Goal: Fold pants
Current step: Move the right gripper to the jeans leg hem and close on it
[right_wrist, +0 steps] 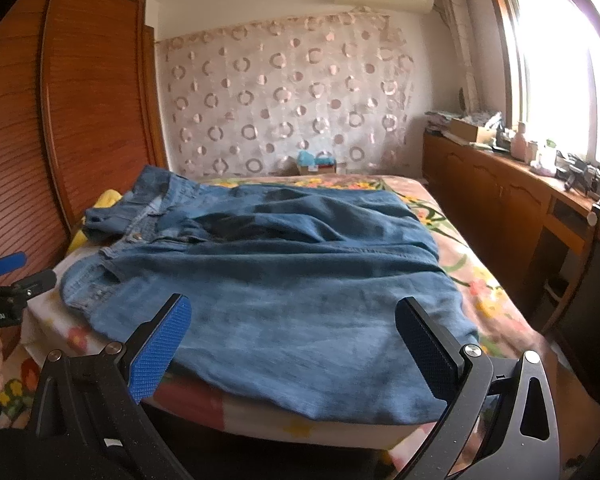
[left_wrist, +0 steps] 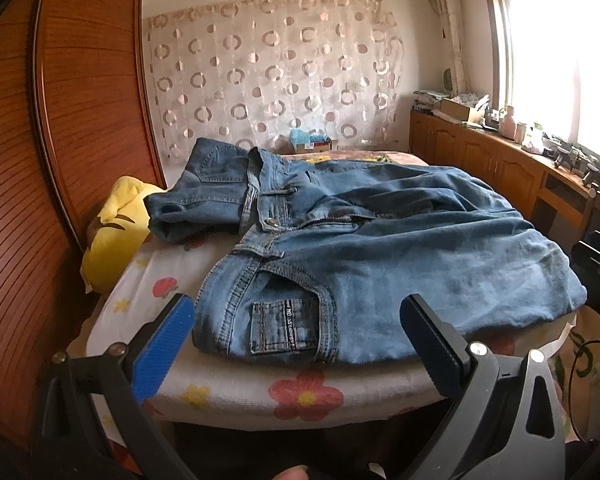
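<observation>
Jeans (left_wrist: 380, 248) lie bunched on the floral bed (left_wrist: 300, 396), waistband toward the yellow pillow (left_wrist: 112, 232). Left gripper (left_wrist: 296, 340) and right gripper (right_wrist: 292, 344) both spread wide, holding nothing, just off the jeans' near edge. Wooden wardrobe (left_wrist: 80, 100) beyond the pillow.

A bedroom with a flowery bed

We see a bed sheet (left_wrist: 300, 396) with red and yellow flowers. A yellow soft toy (left_wrist: 114, 226) lies at the left, by a brown wooden wardrobe (left_wrist: 80, 100). A curtain with rings (left_wrist: 272, 72) hangs on the far wall. A bright window (right_wrist: 556, 64) is on the right, above low wooden cupboards (right_wrist: 488, 184).
</observation>
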